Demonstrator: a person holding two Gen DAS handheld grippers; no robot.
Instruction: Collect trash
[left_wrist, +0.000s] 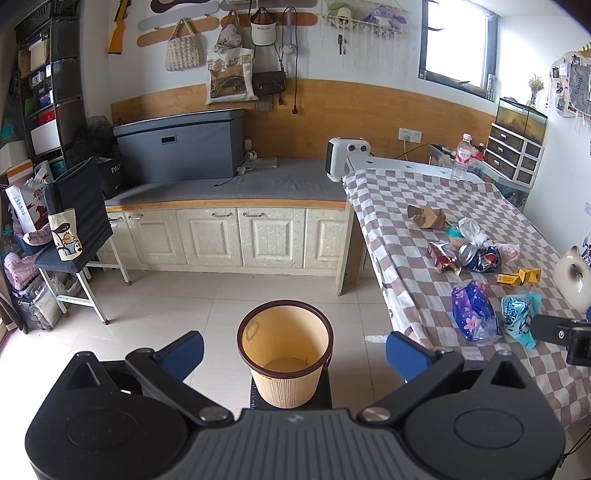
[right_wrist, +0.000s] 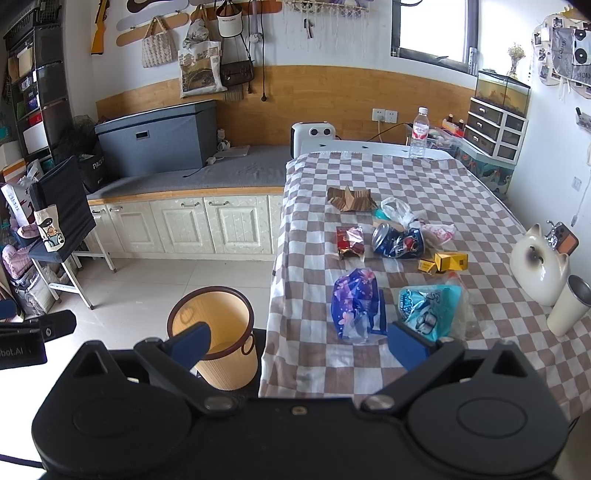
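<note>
A beige bin (left_wrist: 284, 354) with a dark rim stands on the floor beside the checkered table (left_wrist: 413, 229); it looks empty. My left gripper (left_wrist: 295, 350) is open and empty above the bin. My right gripper (right_wrist: 299, 341) is open and empty at the table's near edge (right_wrist: 295, 280). On the table lie a purple flowered bag (right_wrist: 354, 302), a teal wrapper (right_wrist: 428, 306), a crushed blue can (right_wrist: 399, 242), a red wrapper (right_wrist: 349, 242), yellow boxes (right_wrist: 445, 261), torn cardboard (right_wrist: 351, 199) and a clear plastic bag (right_wrist: 397, 210).
A white cat figure (right_wrist: 535, 266) and a white cup (right_wrist: 569, 306) stand at the table's right edge, a water bottle (right_wrist: 419, 133) at the far end. A low cabinet (right_wrist: 184, 221) runs along the back wall; a folding table with bags (right_wrist: 62, 229) is on the left.
</note>
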